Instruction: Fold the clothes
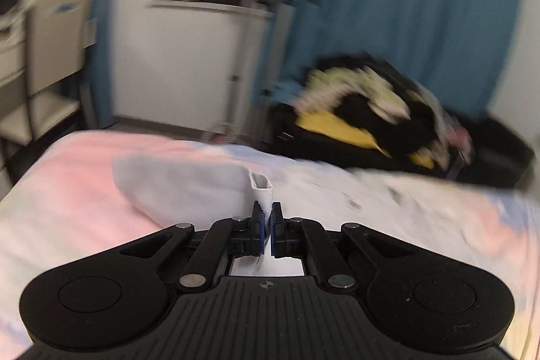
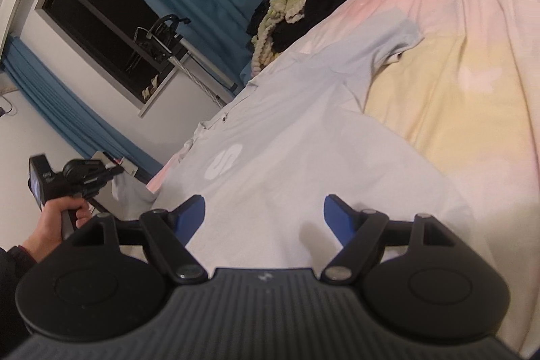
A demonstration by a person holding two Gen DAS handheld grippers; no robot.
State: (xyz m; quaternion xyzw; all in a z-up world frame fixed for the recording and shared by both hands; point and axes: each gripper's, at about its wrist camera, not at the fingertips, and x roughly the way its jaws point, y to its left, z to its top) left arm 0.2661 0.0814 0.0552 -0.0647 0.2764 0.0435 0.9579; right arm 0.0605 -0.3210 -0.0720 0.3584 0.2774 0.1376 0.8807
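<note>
A pale blue-white polo shirt (image 2: 303,130) lies spread on the pastel bed sheet (image 2: 455,83), collar toward the far end, a white logo on its chest. My left gripper (image 1: 267,218) is shut on a sleeve of the shirt (image 1: 189,188) and holds it lifted above the bed; it also shows in the right wrist view (image 2: 111,172), held by a hand at the bed's left edge. My right gripper (image 2: 264,215) is open and empty, just above the shirt's lower part.
A pile of black, yellow and cream clothes (image 1: 371,113) lies in an open suitcase beyond the bed (image 2: 290,19). Blue curtains (image 1: 405,5), a dark window (image 2: 101,22) and a chair (image 1: 50,56) stand around the bed.
</note>
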